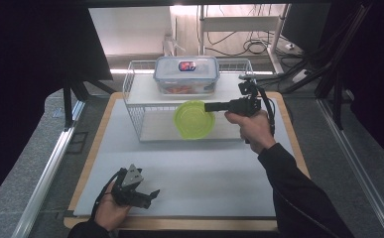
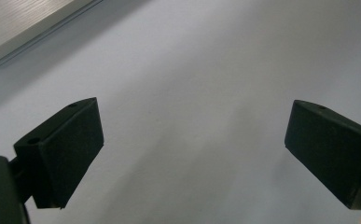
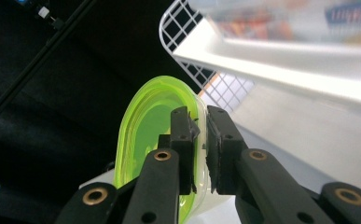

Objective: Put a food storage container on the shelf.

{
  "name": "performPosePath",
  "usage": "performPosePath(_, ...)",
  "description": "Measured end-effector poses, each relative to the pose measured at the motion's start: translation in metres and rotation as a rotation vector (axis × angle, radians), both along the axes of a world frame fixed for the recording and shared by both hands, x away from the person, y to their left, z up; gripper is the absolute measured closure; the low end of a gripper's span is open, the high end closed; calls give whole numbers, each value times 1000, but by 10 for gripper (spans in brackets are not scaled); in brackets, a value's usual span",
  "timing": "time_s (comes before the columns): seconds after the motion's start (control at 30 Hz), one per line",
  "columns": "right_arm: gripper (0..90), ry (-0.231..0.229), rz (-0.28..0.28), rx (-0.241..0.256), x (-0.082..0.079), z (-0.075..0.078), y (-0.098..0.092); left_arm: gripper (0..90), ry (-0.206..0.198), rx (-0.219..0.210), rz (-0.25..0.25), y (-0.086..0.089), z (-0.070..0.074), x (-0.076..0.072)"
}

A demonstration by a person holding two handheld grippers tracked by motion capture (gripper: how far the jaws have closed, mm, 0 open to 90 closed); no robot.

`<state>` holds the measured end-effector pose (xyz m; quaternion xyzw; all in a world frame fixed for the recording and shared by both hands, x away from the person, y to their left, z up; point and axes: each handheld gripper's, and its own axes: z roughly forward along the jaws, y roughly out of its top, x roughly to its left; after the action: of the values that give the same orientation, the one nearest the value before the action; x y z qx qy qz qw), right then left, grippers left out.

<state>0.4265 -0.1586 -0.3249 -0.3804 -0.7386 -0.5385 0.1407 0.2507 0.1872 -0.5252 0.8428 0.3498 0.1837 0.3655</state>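
1. The left tool (image 1: 147,194) rests near the front left edge of the white surface (image 1: 204,173), jaws spread wide, holding nothing, with bare room ahead.
2. A wire rack (image 1: 135,106) stands at the back, a lidded food box (image 1: 186,74) on its upper shelf.
3. The right tool (image 1: 210,106) clamps the rim of a green bowl (image 1: 193,120), held at the rack's open front.

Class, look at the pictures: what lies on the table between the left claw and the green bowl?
Nothing: bare white table separates left claw from green bowl, high view.
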Motion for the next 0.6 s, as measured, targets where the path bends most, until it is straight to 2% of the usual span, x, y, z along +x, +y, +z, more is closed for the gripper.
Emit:
performPosePath(0.3, 821, -23, -43, 24, 14, 35, -2, 44, 1, -3, 1, 0, 0, 0)
performPosePath(0.6, 821, -51, -128, 41, 37, 68, -2, 44, -1, -6, -1, 0, 0, 0)
